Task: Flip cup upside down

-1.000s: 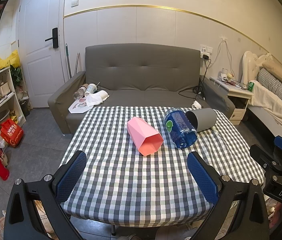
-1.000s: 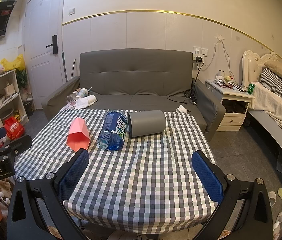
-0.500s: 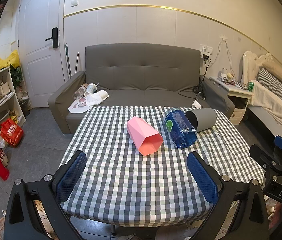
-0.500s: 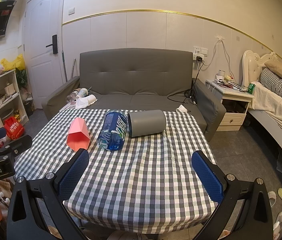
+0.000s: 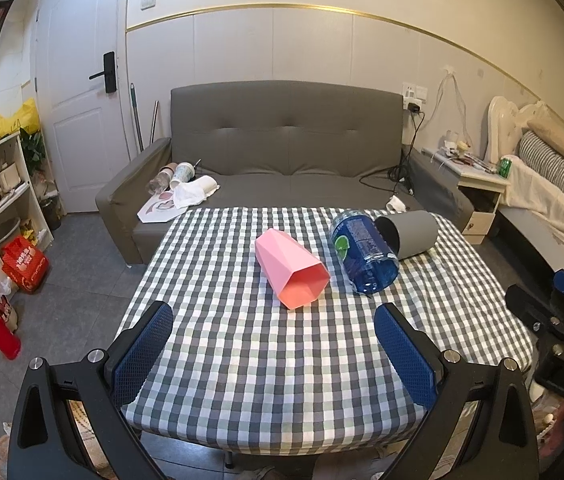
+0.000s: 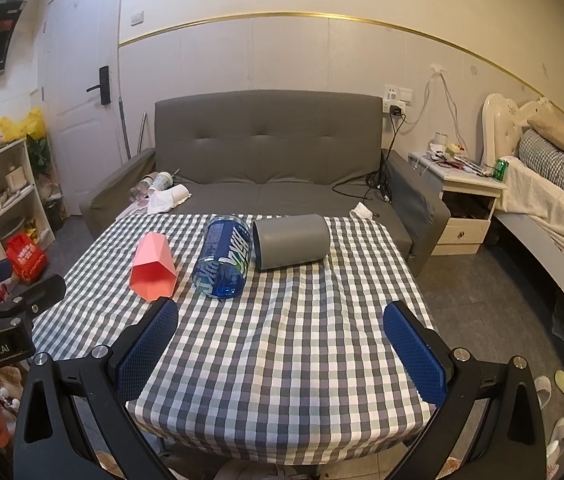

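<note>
Three cups (image 5: 291, 268) laid on sides across far half of table (image 5: 266, 364), nothing shifted since a second ago. Left gripper (image 5: 273, 354) and right gripper (image 6: 280, 346) held spread, empty, near edge. Flip not started yet.

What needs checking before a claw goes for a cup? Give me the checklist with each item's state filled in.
1. Left claw open, nothing held: ok.
2. Right claw open, nothing held: ok.
3. Pink cup free to grasp, apart from the others: ok.
4. Blue cup apart from the grey cup: not ok, they lie close together, possibly touching.
5. Any cup already upside down: not ok, all three lie on their sides on the checked tablecloth.
6. Path from claws to cups unobstructed: ok.
</note>
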{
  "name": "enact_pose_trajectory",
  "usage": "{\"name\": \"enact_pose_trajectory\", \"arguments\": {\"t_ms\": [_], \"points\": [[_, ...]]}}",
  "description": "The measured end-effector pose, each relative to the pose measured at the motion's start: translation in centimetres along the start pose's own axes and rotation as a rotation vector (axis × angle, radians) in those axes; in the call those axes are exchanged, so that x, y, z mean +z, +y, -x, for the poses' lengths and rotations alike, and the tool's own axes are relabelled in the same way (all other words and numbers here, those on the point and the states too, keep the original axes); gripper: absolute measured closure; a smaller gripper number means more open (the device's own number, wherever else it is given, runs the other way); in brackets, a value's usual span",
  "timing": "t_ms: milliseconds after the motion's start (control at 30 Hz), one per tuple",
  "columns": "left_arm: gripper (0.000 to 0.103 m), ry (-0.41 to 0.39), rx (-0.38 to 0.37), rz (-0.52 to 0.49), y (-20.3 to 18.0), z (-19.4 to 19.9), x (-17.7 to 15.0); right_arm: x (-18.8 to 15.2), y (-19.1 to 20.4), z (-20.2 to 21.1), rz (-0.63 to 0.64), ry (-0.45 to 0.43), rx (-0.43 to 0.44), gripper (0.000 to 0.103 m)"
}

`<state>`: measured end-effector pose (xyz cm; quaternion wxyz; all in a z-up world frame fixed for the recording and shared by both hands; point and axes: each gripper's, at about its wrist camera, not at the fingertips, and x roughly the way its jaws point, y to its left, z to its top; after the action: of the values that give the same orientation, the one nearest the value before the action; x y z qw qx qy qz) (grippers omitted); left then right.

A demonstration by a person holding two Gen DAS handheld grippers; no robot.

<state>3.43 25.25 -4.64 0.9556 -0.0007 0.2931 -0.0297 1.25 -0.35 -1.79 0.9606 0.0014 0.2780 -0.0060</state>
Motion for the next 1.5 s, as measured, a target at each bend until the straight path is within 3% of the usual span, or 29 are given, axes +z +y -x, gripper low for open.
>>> {"name": "enact_pose_trajectory", "arguments": {"t_ms": [367,533,1000,1500], "points": [[0.0,0.046,-0.028,0.009,0.6,-3.3,2.4,2.0,-2.0,-3.8,-0.113,0.107,-0.053,0.0],[0.0,0.066,-0.006,-0.007,0.6,-6.3,4.2,3.9,-1.9,-6.7,-0.128,0.142,-0.074,0.0],[0.0,0.114,-0.017,0.038,2.2,-14.5,8.6,9.7,-1.4,-19.4,-0.295,0.372,-0.107,0.0],[0.0,0.17,-0.032,0.092,3.8,-19.0,9.1,9.5,-1.5,-28.4,-0.477,0.537,-0.167,0.0]]}}
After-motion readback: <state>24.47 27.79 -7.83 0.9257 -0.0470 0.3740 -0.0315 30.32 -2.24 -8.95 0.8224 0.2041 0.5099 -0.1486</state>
